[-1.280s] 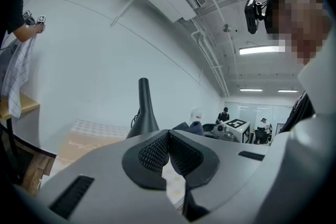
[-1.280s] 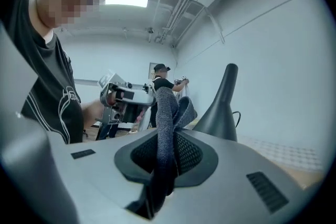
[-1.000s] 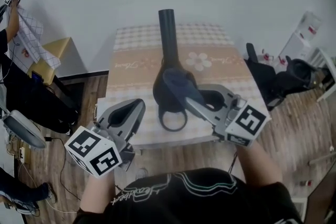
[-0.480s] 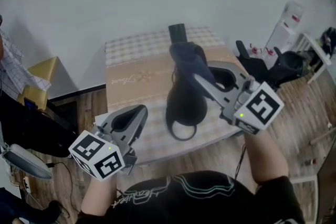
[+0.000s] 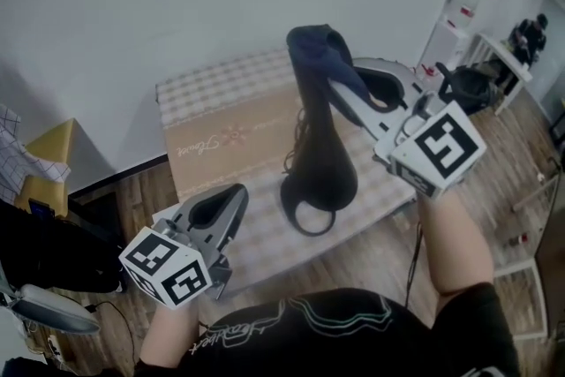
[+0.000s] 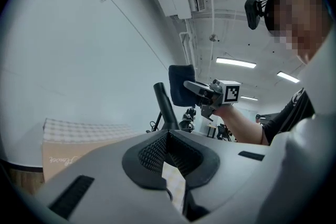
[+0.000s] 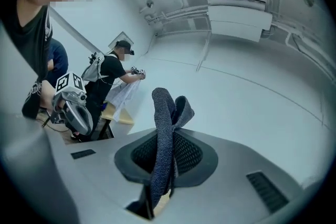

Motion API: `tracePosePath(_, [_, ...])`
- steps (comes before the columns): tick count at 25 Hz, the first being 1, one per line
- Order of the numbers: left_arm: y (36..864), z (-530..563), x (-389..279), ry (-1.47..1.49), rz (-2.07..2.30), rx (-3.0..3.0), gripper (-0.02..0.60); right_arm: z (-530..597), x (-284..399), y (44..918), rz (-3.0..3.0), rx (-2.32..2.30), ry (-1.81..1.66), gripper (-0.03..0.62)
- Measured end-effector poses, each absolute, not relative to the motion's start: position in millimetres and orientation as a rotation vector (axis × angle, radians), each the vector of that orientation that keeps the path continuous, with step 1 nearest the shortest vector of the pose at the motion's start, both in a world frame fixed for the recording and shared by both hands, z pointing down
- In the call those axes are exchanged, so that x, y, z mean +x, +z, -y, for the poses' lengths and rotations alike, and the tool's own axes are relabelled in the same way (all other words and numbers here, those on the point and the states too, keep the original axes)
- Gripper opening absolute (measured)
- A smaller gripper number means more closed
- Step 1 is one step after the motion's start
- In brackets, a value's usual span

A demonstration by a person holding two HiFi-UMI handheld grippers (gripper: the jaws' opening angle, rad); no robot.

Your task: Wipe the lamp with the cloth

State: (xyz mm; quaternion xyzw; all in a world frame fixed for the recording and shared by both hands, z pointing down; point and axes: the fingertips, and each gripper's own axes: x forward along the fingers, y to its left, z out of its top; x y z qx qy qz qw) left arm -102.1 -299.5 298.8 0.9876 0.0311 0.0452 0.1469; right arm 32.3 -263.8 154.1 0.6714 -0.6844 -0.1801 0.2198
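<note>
The cloth (image 5: 311,47) is pinched tight between the jaws of the right gripper (image 7: 167,157), and a dark fold of it sticks up past the tips. It is held up high, right by the top end of the lamp (image 5: 316,156). Whether the cloth is touching the lamp cannot be told. The lamp is stood on its wide foot on the table (image 5: 212,124), near the front edge, and its thin neck points up. The left gripper (image 6: 169,149) is pressed shut with nothing in it. It is held low by the front left corner of the table, well apart from the lamp.

The lamp is held by nothing. If the cloth is pushed hard against the top of the neck, the lamp could be tipped over or slid along the table, because the push would come far above the foot. It could even be knocked off the front edge. The lamp could be steadied by the left gripper, but its jaws would have to be opened first. Only a small fold of cloth is sticking out, so the hard jaws could be rubbed on the lamp and marks could be left. The cloth could also be pulled loose if it is snagged on the neck
</note>
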Motion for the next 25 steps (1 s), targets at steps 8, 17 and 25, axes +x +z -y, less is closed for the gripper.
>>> tracePosePath(8, [300, 317, -113, 0.123, -0.174, 2.822, 0.001, 294, 39, 150, 1.602, 1.852, -0.5, 0.051])
tracePosePath(17, [315, 334, -124, 0.122, -0.209, 2.796, 0.002, 309, 32, 183, 1.516, 1.855, -0.427, 0.051])
tracePosePath(25, [325, 339, -130, 0.128, -0.232, 2.773, 0.001, 314, 19, 214, 1.49, 1.819, -0.369, 0.051])
